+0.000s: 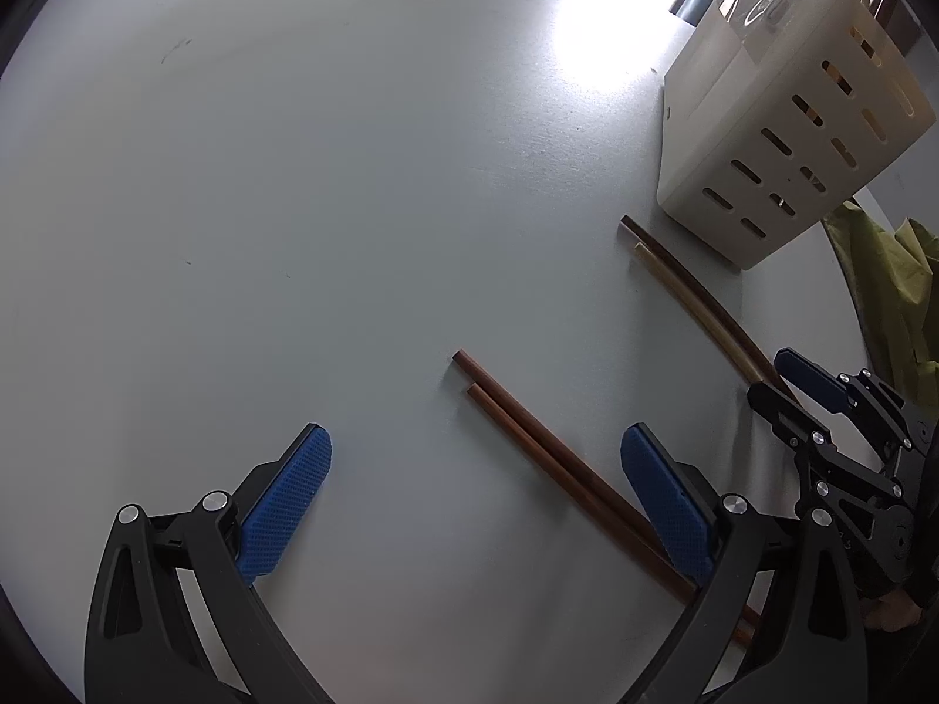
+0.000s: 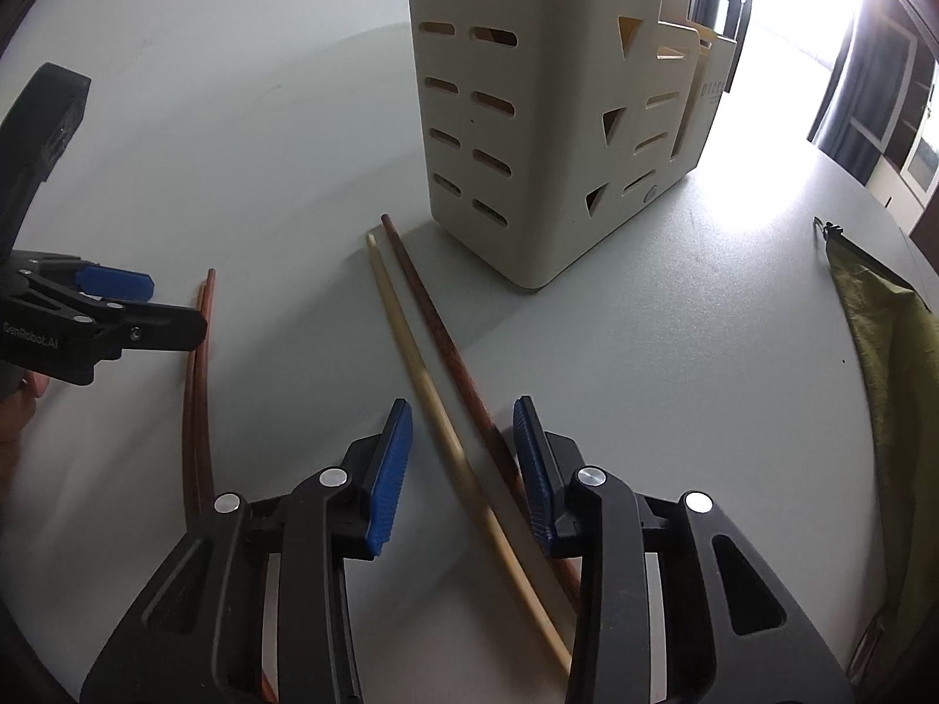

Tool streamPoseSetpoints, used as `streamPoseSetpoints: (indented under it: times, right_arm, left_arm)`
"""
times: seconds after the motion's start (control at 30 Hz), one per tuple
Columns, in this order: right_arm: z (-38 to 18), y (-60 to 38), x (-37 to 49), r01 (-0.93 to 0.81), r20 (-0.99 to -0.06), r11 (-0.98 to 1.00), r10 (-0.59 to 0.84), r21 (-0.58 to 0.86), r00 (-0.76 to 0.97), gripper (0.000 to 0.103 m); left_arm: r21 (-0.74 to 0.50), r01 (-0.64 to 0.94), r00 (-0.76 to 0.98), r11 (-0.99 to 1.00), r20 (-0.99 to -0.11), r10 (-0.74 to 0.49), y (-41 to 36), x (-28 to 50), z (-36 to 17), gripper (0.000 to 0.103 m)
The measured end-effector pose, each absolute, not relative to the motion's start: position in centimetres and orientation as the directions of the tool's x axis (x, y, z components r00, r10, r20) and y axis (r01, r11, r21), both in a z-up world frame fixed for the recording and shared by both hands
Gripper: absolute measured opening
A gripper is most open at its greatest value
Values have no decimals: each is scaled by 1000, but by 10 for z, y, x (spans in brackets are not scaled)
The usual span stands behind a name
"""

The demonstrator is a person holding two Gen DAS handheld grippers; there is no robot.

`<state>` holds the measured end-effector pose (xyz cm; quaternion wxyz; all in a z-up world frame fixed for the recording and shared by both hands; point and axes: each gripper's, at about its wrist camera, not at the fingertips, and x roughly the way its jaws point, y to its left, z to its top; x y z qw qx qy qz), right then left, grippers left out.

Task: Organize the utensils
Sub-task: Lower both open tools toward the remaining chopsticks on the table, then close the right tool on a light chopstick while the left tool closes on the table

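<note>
A: Where do your grippers stand?

B: Your left gripper point(image 1: 475, 457) gapes wide over the white table point(image 1: 293, 176), holding nothing; the two brown chopsticks point(image 1: 528, 428) lie side by side, running under its right finger.

A: And your right gripper point(image 2: 463, 422)?

B: Jaws narrow, straddling the pale chopstick point(image 2: 411, 346) and dark chopstick point(image 2: 440, 328), pads not clamping them. Both point toward the cream utensil holder point(image 2: 528, 117) nearby.

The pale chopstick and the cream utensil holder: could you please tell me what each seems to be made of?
The pale chopstick looks like bamboo or light wood: matte, cream fading to tan. The cream utensil holder looks like moulded plastic: smooth, slightly glossy walls, rounded corners and clean slot cut-outs.
</note>
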<state>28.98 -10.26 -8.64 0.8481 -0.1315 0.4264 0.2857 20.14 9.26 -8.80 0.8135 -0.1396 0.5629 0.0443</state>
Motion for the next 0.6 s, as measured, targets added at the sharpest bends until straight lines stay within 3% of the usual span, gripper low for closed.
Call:
streamPoseSetpoints:
  times: [0.07,0.27,0.43,0.5,0.6]
  right_arm:
    - [-84,-102,290,-594,-799,804,373,24,472,18]
    - [-63,-95,280,-644,-753,764,452,48,479,18]
    - [-70,-80,282,-646,-775,764,411,4,481,18]
    - [-74,-82,284,-632,-772,775,402,0,492,18]
    - [-76,-81,286,-636,-784,772,390,-9,484,18]
  left_arm:
    - [-176,-239,361,955,-929,-81,95,202,-88,97]
    - [-223,-226,356,948,-925,-133,118,207,-75,97]
    - [-176,-212,302,961,-947,-106,125,204,-76,96]
    - [-163,-223,280,961,-955,-97,127,204,-80,83]
    - [-170,-213,300,962,-948,-102,130,203,-77,75]
